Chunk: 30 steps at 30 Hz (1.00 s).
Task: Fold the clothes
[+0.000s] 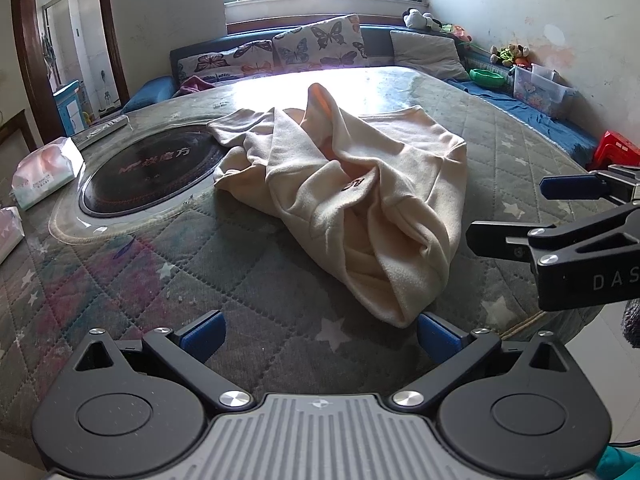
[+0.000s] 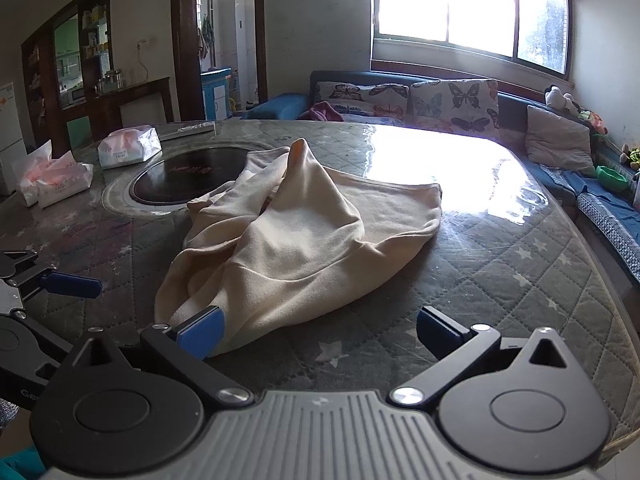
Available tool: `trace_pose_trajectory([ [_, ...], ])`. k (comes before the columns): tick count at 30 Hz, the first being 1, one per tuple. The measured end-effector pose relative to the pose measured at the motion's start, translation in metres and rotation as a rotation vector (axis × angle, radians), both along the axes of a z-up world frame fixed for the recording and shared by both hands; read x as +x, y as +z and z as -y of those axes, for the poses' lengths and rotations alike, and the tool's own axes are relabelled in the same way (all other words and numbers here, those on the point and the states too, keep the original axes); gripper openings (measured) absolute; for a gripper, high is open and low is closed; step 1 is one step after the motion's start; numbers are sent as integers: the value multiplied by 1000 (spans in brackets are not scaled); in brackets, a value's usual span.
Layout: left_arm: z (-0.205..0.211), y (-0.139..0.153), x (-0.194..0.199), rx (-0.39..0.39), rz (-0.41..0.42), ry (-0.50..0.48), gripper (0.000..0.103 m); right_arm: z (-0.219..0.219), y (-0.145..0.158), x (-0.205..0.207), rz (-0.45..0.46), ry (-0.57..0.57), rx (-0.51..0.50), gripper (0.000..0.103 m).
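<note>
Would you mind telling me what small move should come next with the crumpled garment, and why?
Probably ease the left hand-held gripper forward to pinch the cream garment at its near edge. Both it and the right hand-held gripper are open and empty, and the garment lies bunched, unfolded.

Both wrist views face the garment [image 1: 344,200] closely, side by side.

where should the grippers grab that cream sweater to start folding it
Take the cream sweater by its near bunched end, coming in low from the table's near edge. That end lies just ahead of the open left gripper and right gripper, while the rest is crumpled and peaked further back, so it needs spreading first.
</note>
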<state>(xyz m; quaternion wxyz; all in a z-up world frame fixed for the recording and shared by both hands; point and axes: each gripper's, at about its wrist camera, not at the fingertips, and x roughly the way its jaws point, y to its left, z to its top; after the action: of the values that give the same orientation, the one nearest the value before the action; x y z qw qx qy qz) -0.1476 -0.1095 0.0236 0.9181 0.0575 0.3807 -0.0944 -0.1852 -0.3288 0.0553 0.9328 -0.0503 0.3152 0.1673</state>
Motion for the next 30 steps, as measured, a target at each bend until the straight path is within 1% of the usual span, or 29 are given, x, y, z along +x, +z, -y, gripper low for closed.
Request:
trace_pose_trajectory([
  [14, -2, 10, 14, -13, 2, -11, 103, -5, 6, 13, -3, 14, 8, 103],
  [30, -10, 21, 40, -30, 7, -5, 103, -12, 16, 42, -3, 30, 4, 103],
])
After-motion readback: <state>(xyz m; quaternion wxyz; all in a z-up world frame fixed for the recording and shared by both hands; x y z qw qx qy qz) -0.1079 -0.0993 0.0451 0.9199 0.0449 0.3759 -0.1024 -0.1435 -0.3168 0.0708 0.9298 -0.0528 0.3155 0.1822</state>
